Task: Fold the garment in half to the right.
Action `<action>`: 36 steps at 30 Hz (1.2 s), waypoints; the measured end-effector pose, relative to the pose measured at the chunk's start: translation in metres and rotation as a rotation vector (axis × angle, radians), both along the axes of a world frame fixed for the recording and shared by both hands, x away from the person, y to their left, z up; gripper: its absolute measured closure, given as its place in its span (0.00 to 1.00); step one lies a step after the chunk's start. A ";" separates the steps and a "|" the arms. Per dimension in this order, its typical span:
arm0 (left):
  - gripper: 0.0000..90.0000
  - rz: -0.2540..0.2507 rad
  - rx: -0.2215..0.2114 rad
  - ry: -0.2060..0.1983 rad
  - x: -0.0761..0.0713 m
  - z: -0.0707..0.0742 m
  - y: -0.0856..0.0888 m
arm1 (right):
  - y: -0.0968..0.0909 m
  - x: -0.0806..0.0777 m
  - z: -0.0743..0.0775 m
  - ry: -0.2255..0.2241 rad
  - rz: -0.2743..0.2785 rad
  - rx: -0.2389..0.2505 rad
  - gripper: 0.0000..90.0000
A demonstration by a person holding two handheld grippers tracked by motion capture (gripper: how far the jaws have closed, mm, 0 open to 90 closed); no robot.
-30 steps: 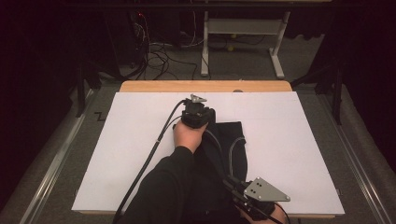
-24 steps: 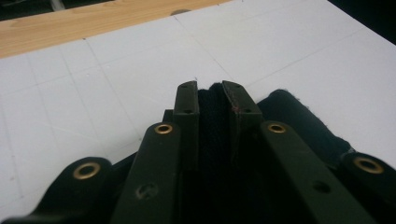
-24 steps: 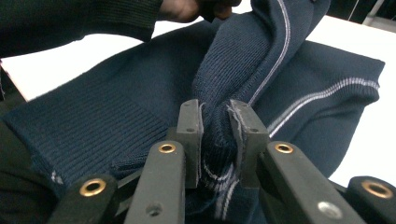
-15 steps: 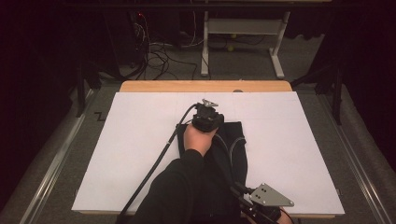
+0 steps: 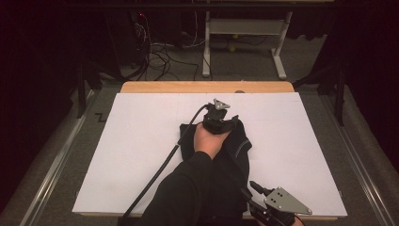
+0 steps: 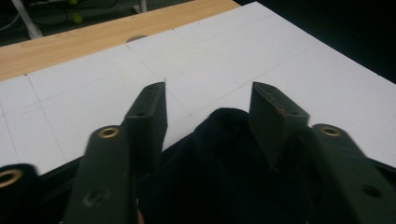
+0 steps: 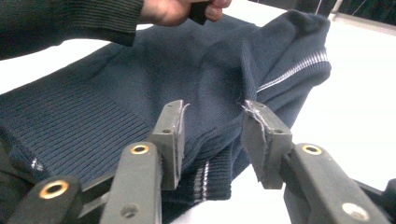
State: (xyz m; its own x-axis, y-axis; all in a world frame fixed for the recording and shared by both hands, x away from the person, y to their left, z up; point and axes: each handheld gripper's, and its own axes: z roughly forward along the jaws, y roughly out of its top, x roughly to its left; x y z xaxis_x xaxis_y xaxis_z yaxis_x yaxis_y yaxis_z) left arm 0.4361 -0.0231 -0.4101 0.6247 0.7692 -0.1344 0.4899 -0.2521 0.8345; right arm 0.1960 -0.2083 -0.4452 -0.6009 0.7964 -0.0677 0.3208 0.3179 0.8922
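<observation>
A dark navy knitted sweater [image 5: 237, 146] with white-striped ribbing lies bunched on the white board [image 5: 141, 141], right of centre. My left gripper [image 5: 219, 117] rests over its far end, held in a hand. In the left gripper view the left gripper [image 6: 210, 95] is open, and a fold of the sweater [image 6: 219, 154] bulges up between the jaws. My right gripper [image 5: 255, 189] is at the near edge by the sweater's hem. In the right gripper view the right gripper [image 7: 214, 106] stands open around the ribbed sweater [image 7: 140, 84]. The other hand [image 7: 177, 9] shows at the top.
The board lies on a wooden table [image 5: 207, 87] whose far strip is bare. Metal rails [image 5: 56, 155] run along both sides. Beyond the table stand a white desk frame [image 5: 244, 28] and floor cables [image 5: 155, 56]. Bare board lies left and right of the sweater.
The left gripper has slid to the right across the sweater's far end. The right gripper has drifted slightly right and toward the near edge.
</observation>
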 end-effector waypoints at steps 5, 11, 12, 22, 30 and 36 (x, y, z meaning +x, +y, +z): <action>0.39 -0.029 0.012 -0.006 -0.003 0.003 0.005 | 0.000 0.001 0.000 -0.002 0.003 0.007 0.63; 0.29 -0.045 -0.003 -0.010 -0.012 0.001 0.015 | 0.002 0.002 -0.002 0.003 0.012 0.003 0.61; 0.28 -0.051 -0.007 -0.004 -0.013 0.000 0.018 | 0.002 0.002 -0.002 0.004 0.013 0.002 0.61; 0.13 -0.089 -0.040 0.040 -0.030 -0.014 0.065 | 0.004 0.004 -0.003 0.009 0.011 0.007 0.59; 0.05 -0.064 -0.066 0.027 -0.050 -0.025 0.110 | 0.005 0.006 -0.005 0.014 0.007 0.003 0.57; 0.00 -0.049 -0.064 0.018 -0.068 -0.035 0.144 | 0.009 0.007 -0.005 0.017 0.008 -0.005 0.58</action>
State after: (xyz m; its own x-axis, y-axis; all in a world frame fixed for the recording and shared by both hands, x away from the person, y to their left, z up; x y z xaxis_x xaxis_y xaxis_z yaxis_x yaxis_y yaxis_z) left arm 0.3685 0.1214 -0.4446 0.6583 0.7272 -0.1944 0.4937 -0.2223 0.8407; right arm 0.2027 -0.1990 -0.4507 -0.6083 0.7914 -0.0614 0.3331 0.3246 0.8853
